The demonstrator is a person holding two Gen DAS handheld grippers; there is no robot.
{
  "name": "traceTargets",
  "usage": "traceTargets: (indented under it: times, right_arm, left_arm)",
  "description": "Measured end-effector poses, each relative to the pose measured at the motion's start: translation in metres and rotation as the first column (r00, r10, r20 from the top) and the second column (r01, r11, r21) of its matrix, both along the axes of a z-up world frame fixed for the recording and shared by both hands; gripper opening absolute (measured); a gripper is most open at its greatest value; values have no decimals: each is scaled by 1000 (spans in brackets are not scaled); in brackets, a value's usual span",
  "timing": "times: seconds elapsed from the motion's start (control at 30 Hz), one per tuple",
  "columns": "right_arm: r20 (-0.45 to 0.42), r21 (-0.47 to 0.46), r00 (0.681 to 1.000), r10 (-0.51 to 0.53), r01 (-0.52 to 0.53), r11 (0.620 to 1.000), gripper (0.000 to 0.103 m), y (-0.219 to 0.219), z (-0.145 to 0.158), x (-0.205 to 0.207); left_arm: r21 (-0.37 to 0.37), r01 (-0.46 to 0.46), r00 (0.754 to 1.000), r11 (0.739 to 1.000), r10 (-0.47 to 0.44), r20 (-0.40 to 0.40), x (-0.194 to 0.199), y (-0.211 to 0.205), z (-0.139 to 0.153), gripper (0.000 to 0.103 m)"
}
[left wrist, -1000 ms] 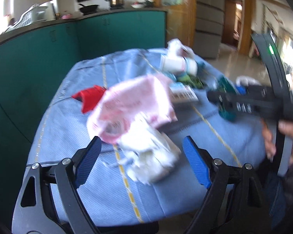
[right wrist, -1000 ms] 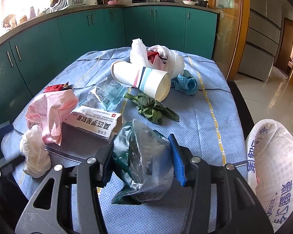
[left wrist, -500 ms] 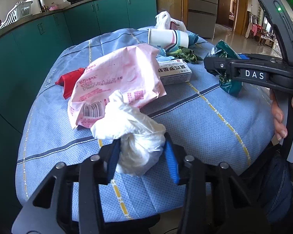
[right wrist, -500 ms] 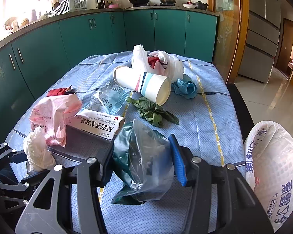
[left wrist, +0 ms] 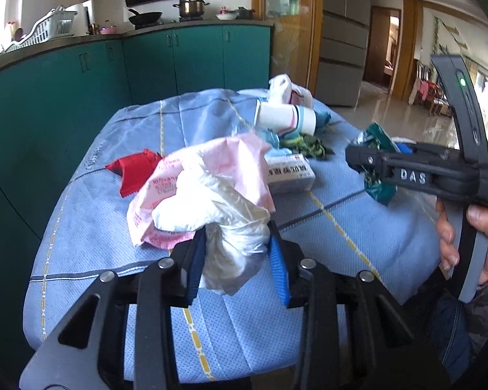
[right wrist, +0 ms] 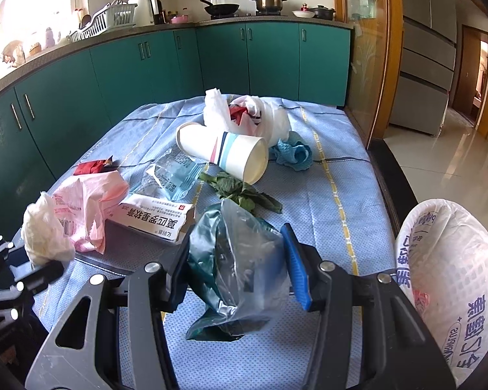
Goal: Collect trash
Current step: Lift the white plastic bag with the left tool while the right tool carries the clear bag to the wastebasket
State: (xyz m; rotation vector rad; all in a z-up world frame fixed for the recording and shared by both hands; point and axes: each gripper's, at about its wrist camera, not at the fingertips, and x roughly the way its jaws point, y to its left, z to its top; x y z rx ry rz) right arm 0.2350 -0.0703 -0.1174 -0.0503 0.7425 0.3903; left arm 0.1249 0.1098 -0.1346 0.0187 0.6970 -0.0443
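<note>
My left gripper (left wrist: pixel 237 260) is shut on a crumpled white plastic bag (left wrist: pixel 218 208) and holds it just above the blue tablecloth (left wrist: pixel 341 237); the bag also shows in the right wrist view (right wrist: pixel 45 230). My right gripper (right wrist: pixel 237 266) is shut on a crumpled green and clear plastic bag (right wrist: pixel 240 266), seen from the side in the left wrist view (left wrist: pixel 379 162). A bin lined with a white printed bag (right wrist: pixel 452 279) stands off the table's right edge.
On the table lie a pink wrapper (right wrist: pixel 88 201), a red wrapper (right wrist: pixel 92 166), a white box (right wrist: pixel 156 219), a clear packet (right wrist: pixel 172 175), leafy greens (right wrist: pixel 240 191), stacked paper cups (right wrist: pixel 224 154), a blue cloth (right wrist: pixel 294 156) and a white bag (right wrist: pixel 247 117). Green cabinets (right wrist: pixel 146 61) stand behind.
My left gripper closed on the white bag and lifted it off the cloth. My right gripper kept its hold on the green bag and barely moved.
</note>
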Motion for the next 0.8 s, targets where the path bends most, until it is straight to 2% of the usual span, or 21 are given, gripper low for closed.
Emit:
traceTargets:
  times: [0.13,0.37,0.57,0.8]
  right_arm:
    - [13,-14,1000,-6,6,1000,51,-4,1,0]
    - [6,3,1000,-15,15,1000,51,-16,1,3]
    - [29,28,999,-33,32,999,51,-34,10,-1]
    - [54,64,995,-83,79,995,51,-69,21,-5]
  left_arm:
    - [-19,-40,997,999,41,59,3,-1,13,36]
    - [40,-75,993,996,71,94,16,-20,31,35]
    - [95,-34,988,995,19,152,39,-50,58,35]
    - [198,60,974,978,-100,201,69,-106,83,36]
